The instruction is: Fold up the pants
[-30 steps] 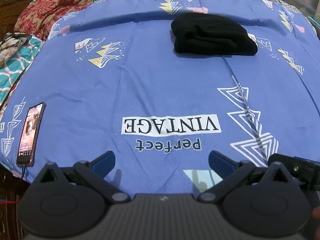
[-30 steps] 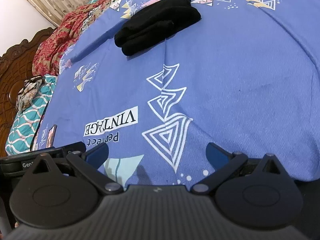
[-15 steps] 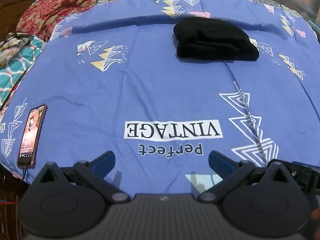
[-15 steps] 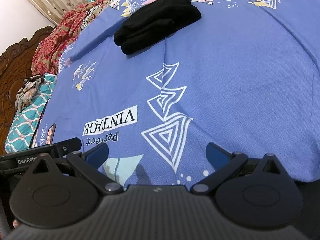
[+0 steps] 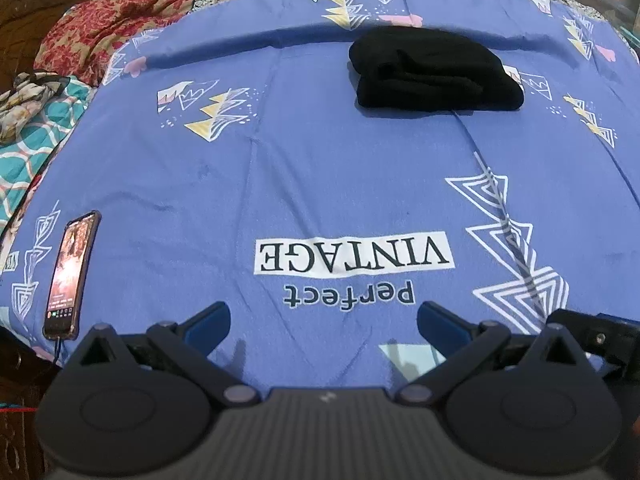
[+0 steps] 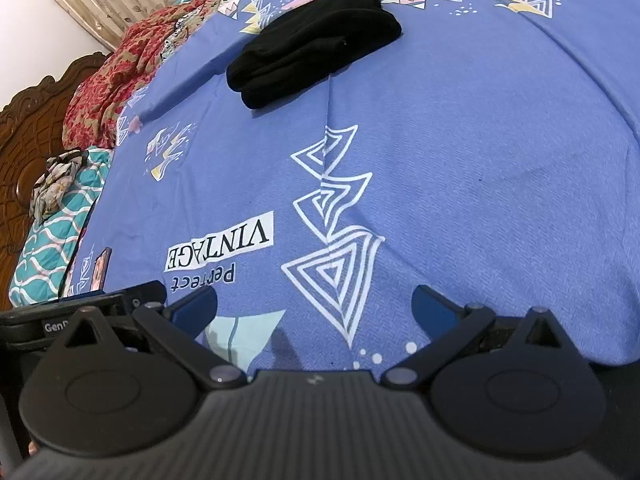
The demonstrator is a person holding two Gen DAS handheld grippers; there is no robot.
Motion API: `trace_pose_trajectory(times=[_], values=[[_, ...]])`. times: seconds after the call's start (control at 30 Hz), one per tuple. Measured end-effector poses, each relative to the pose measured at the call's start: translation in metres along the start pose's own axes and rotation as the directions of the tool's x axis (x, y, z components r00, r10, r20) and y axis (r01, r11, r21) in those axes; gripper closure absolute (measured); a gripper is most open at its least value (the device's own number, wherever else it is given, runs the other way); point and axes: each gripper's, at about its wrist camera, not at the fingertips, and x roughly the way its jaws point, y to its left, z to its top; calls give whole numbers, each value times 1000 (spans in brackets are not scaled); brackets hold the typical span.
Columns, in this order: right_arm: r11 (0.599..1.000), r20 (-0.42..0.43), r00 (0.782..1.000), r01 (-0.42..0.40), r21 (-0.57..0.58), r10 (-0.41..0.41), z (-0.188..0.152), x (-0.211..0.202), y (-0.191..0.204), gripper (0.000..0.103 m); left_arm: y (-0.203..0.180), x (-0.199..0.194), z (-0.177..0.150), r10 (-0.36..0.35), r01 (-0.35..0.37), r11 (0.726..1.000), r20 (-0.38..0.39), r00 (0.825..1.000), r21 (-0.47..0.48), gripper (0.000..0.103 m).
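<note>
The black pants (image 5: pixel 434 74) lie folded into a compact bundle on the far part of the blue printed bedsheet (image 5: pixel 320 168). They also show in the right wrist view (image 6: pixel 312 44), upper middle. My left gripper (image 5: pixel 323 320) is open and empty, low over the sheet's near edge, far from the pants. My right gripper (image 6: pixel 314 306) is open and empty too, beside the left one, whose body (image 6: pixel 80 316) shows at the lower left.
A phone (image 5: pixel 72 276) with a lit screen lies on the sheet's left edge. A red floral blanket (image 5: pixel 120 24) and a teal patterned cloth (image 5: pixel 32 136) lie at the far left. A carved wooden headboard (image 6: pixel 24 136) stands beyond.
Both grippers have drawn back slightly and tilted; the pants appear a little lower in the left view. Nothing was gripped or released.
</note>
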Motion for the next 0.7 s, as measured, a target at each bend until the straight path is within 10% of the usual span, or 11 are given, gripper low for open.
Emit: trace_pose_trajectory(times=[0.7], values=[[1000,-11,1000,4,-4,-4,-4,-2,2,0,-4,5,-2,40,-40,999,-25,999,30,0]])
